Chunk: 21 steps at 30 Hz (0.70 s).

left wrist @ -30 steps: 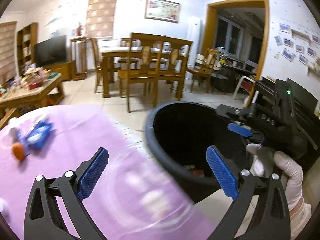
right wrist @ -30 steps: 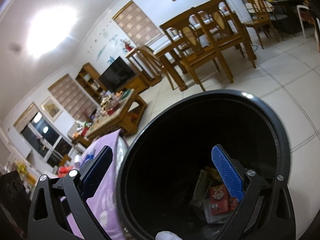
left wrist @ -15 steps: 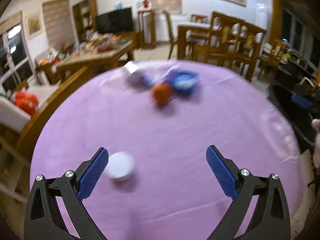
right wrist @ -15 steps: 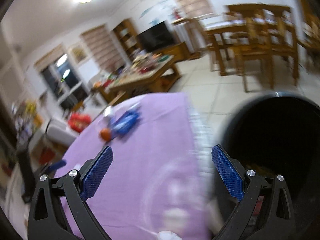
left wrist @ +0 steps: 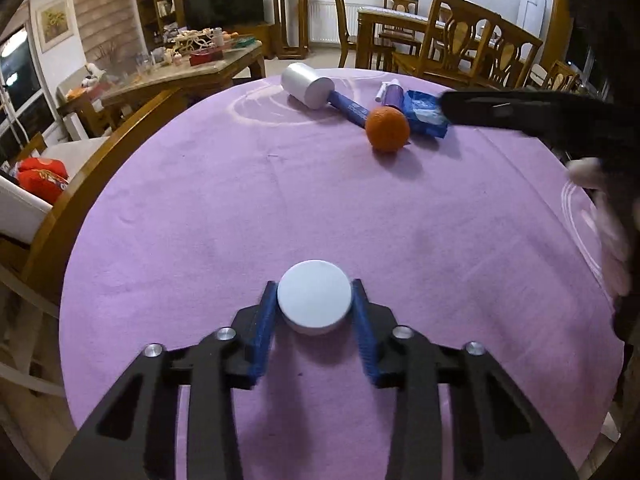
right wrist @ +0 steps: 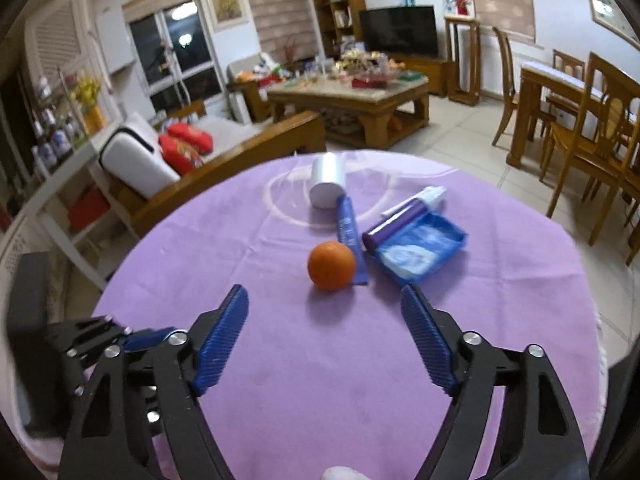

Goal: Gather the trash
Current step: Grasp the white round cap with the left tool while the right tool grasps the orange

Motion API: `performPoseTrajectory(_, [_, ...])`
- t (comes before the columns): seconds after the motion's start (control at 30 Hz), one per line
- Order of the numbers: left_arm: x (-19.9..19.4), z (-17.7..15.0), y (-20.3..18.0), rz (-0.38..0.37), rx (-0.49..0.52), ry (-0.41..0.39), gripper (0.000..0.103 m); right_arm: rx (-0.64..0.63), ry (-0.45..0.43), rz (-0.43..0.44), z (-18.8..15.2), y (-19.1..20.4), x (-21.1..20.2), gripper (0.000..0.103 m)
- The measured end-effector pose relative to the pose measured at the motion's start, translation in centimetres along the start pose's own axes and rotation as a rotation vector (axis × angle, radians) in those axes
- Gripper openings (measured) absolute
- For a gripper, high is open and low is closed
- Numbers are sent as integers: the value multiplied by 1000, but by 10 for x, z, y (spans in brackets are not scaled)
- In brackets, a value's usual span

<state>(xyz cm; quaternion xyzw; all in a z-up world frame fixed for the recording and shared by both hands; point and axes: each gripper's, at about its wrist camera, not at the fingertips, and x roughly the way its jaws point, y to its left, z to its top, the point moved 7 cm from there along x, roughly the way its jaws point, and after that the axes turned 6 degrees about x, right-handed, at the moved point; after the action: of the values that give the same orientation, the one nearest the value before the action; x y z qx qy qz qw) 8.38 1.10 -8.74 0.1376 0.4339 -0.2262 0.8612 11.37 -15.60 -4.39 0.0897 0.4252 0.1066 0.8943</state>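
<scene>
Sitting between the blue pads of the left gripper (left wrist: 314,312) is a small white round lid (left wrist: 315,303): flat top, short straight wall, smooth matte plastic, disc-shaped. Jaws have just been closing; both pads now touch its sides, so it's clamped, low on the cloth near the table's near edge.

Right gripper (right wrist: 325,338) jaws have also just been narrowing but stand apart with nothing between them, poised over bare cloth just short of the orange (right wrist: 331,265). Orange is round, dimpled skin, touching a blue tube (right wrist: 349,233) that runs back toward a white cup (right wrist: 328,186) lying on its side. Right of the tube: a purple roll (right wrist: 396,224) with a white pen-like item (right wrist: 416,202) behind it, and a crinkly blue plastic pack (right wrist: 420,247) with white contents. All of these cluster at the far half of the table, well apart from the lid.

Surface: round table under a lilac tablecloth (left wrist: 240,208), soft felt-like weave, faint pale ring prints.

Room: tiled floor, wooden dining chairs (right wrist: 592,136) and table at right, wooden coffee table (right wrist: 356,100) piled with clutter, dark TV (right wrist: 396,34), bookshelf, wood-framed sofa with red cushions (right wrist: 184,144), roller blinds, framed pictures.

A white-gloved hand (left wrist: 600,216), blurred, shows at the right edge of the left view.
</scene>
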Motion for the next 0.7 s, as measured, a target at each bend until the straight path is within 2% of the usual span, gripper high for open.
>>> performPoseTrajectory(0.07, [-3,-1,2,-13,-11,-9,36,1,18,-23,5,2,21,72])
performPoseTrajectory(0.13, [-2,2,3,-8,-10,-20,36,-6,31,-56,10,2,35,63])
performPoseTrajectory(0.4, [-9,6,12,-26,-49,-76,36,-15,95,-132,16,0,90,55])
performPoseTrajectory(0.47, [-8,8,13,-26,-51,-77,36,-11,110,-146,16,-2,101,49])
performPoseTrajectory(0.5, [-8,9,13,-28,-51,-80,36,-13,104,-153,16,-3,105,42])
performPoseTrajectory(0.53, [-8,9,13,-30,-55,-83,36,-17,93,-154,17,-4,104,38])
performPoseTrajectory(0.7, [-8,11,15,-30,-58,-87,36,20,86,-97,12,-5,98,37])
